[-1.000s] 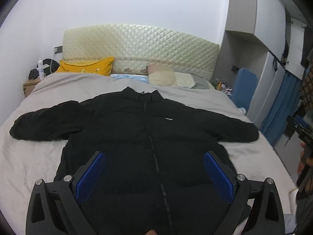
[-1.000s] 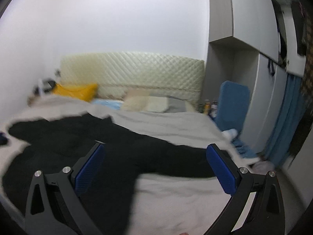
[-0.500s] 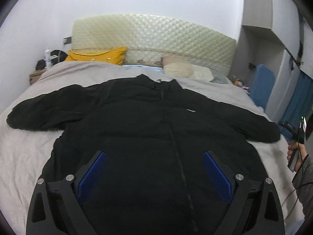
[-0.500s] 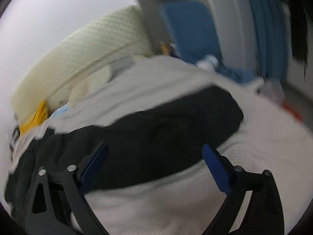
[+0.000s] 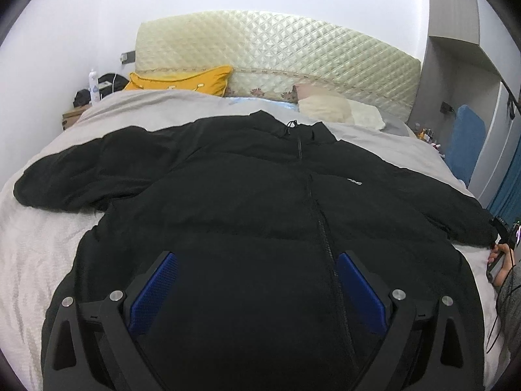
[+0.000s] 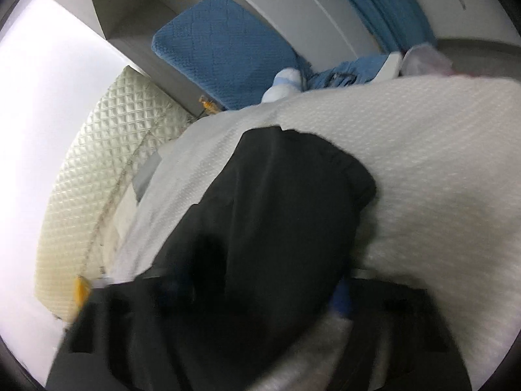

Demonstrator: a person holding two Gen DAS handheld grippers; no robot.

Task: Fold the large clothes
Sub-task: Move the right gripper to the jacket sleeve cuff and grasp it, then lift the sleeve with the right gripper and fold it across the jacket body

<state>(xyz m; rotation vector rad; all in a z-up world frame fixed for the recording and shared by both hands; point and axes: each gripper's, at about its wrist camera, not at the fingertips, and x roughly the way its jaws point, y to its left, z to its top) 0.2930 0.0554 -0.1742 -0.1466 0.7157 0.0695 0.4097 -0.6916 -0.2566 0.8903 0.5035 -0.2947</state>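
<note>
The left claw (image 5: pixel 257 288) hangs wide open just over the lower front of the black jacket (image 5: pixel 254 202), gripping nothing. The right claw (image 6: pixel 260 286), blurred in its own view, has just been closing with the jacket's right sleeve (image 6: pixel 280 202) between its pads; whether they press on it I cannot tell. The jacket lies spread front-up on the bed (image 5: pixel 32 247), sleeves out. Beyond it, a yellow pillow (image 5: pixel 182 81) rests against the quilted headboard (image 5: pixel 293 49).
</note>
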